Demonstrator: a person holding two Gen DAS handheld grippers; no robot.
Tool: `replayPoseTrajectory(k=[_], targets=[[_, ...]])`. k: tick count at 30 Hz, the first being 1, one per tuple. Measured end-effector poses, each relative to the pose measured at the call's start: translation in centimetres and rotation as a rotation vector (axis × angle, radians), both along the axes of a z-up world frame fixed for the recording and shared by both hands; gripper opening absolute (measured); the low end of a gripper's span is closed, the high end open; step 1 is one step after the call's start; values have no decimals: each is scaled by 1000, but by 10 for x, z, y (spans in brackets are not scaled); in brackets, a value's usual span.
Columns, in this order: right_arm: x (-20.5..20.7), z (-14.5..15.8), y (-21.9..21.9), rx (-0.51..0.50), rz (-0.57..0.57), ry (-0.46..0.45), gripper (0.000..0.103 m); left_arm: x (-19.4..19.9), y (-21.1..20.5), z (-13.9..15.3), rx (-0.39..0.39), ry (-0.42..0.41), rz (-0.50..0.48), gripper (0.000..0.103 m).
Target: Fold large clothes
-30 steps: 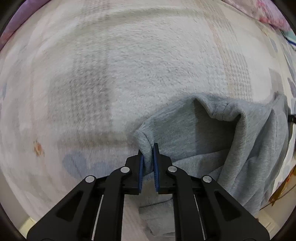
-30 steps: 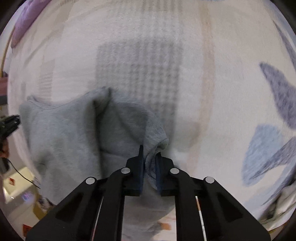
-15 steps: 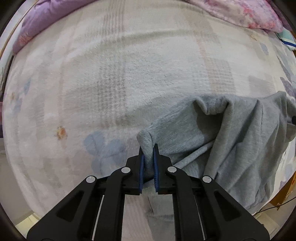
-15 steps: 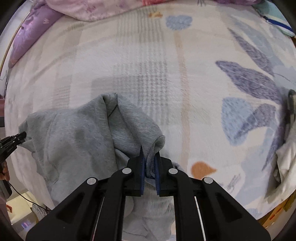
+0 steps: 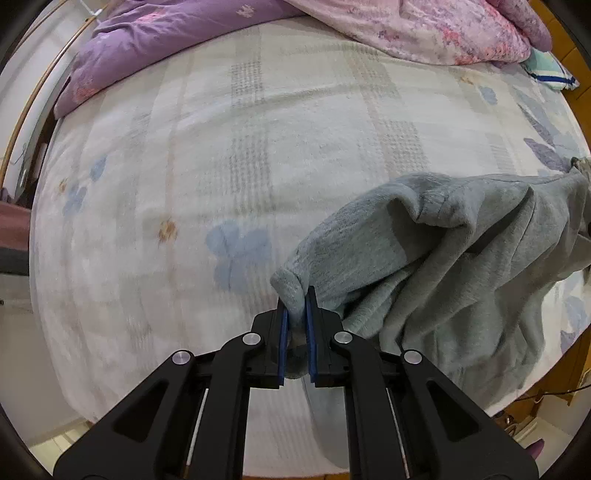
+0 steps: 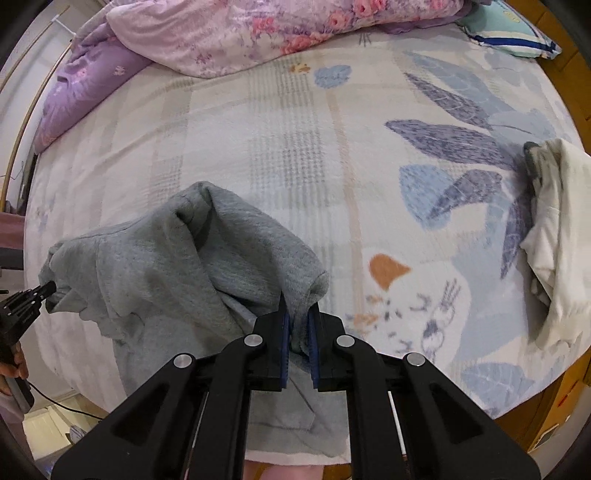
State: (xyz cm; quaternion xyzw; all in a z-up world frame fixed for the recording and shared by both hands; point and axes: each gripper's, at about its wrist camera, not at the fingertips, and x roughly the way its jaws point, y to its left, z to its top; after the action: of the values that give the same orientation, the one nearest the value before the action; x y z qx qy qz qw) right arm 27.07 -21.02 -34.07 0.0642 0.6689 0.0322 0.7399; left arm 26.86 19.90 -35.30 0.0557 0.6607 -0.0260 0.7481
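Grey fleece, a sweatshirt (image 5: pixel 436 266), hangs bunched and creased between my two tools above the near edge of the bed (image 5: pixel 221 155). My left gripper (image 5: pixel 295 306) pinches one rolled corner, my right gripper (image 6: pixel 297 314) the other. Far off lie a purple quilt (image 5: pixel 155 40) and a pink quilt (image 6: pixel 240 29); a white garment (image 6: pixel 557 229) lies at right.

Left gripper (image 5: pixel 295 295) points down above the bed (image 5: pixel 258 147), jaws clamped on a gray sweatshirt (image 5: pixel 424 266) edge; right gripper (image 6: pixel 297 308) likewise, clamped on its other edge.
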Motion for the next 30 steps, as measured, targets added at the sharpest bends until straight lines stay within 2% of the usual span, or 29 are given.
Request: replayPoseTrajectory(k=[8, 13, 15, 18, 24, 26, 28, 30], targets=[[-65, 20, -4, 15, 87, -48, 8, -74, -6, 23, 31, -39, 47, 8], [-110, 13, -11, 23, 127, -71, 8, -124, -10, 16, 55, -42, 87, 8], [-130, 1, -11, 21, 158, -60, 8, -144, -12, 4, 67, -31, 102, 8], [-162, -33, -14, 25, 166, -27, 8, -172, -15, -21, 61, 1, 134, 8], [-216, -134, -17, 2, 144, 89, 8, -227, -20, -105, 69, 116, 179, 8], [-222, -148, -21, 22, 110, 89, 8, -236, -22, -117, 71, 109, 189, 8], [-223, -148, -24, 39, 89, 86, 9, -238, -20, -114, 53, 91, 202, 8], [-223, -138, -30, 78, 48, 124, 17, -240, -16, -104, 1, 96, 217, 14]])
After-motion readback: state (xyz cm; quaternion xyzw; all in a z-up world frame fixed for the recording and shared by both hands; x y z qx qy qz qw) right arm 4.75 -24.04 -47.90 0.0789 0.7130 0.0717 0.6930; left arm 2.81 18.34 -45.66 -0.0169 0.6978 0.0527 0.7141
